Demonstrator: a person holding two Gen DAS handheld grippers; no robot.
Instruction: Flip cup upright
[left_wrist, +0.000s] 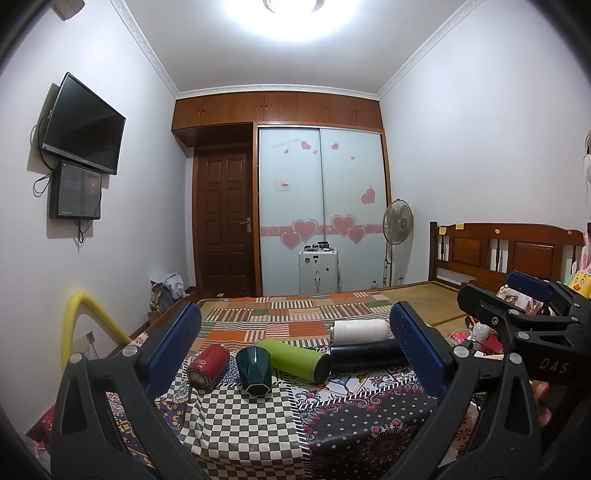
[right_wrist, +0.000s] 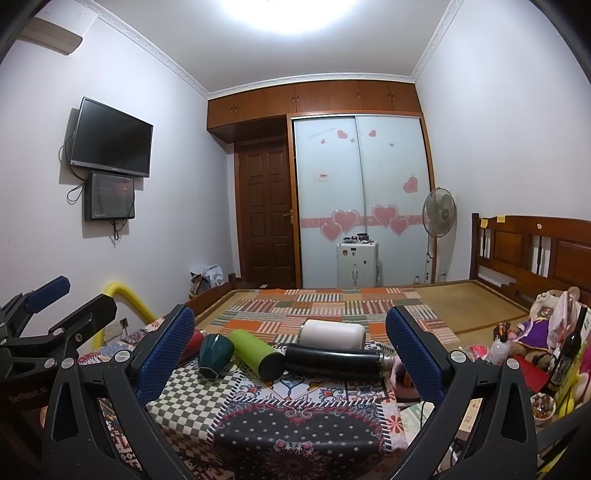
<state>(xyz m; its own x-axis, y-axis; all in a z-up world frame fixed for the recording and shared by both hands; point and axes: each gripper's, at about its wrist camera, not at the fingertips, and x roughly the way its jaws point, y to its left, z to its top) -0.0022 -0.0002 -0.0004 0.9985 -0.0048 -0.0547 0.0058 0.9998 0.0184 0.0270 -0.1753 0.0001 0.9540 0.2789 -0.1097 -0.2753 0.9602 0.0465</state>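
Observation:
Several cups lie on their sides on a patterned cloth (left_wrist: 258, 424) over a table. From left: a red cup (left_wrist: 207, 365), a dark green faceted cup (left_wrist: 255, 371) (right_wrist: 216, 352), a lime green tumbler (left_wrist: 295, 360) (right_wrist: 256, 350), a black flask (left_wrist: 365, 356) (right_wrist: 332, 360) and, behind, a white cup (left_wrist: 360, 329) (right_wrist: 332, 333). My left gripper (left_wrist: 295, 350) is open and empty, held short of the cups. My right gripper (right_wrist: 291, 350) is open and empty too, also short of them. Each gripper shows at the edge of the other's view.
A bed with a patchwork cover (left_wrist: 306, 314) lies behind the table, with a wooden headboard (left_wrist: 506, 251) at right. Toys and bottles (right_wrist: 546, 332) crowd the right side. A yellow foam tube (left_wrist: 79, 321) curves at left. A suitcase (left_wrist: 318, 271) and fan (left_wrist: 398, 221) stand by the wardrobe.

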